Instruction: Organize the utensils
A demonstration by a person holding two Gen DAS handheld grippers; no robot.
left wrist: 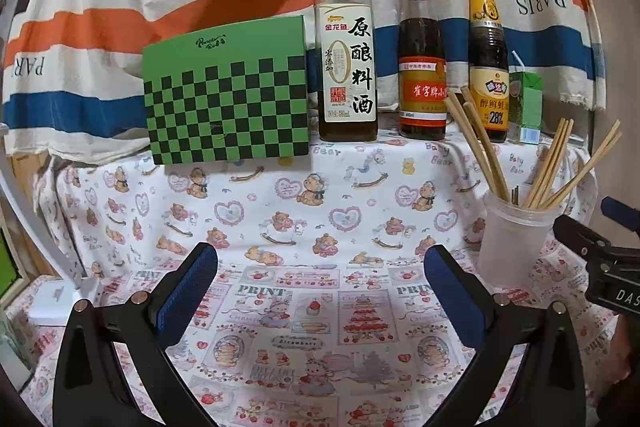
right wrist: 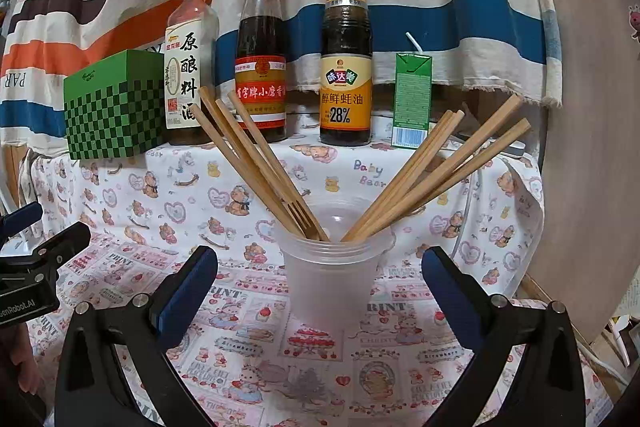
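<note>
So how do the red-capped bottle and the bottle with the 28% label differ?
The red-capped bottle has a red plastic cap and a red-and-orange label; the 28% bottle has a dark gold-toned cap and a yellow label. The red-capped bottle's neck is clear and empty above its dark liquid, while the 28% bottle looks dark nearly to the top. Both stand upright, side by side at the back of the table.
</note>
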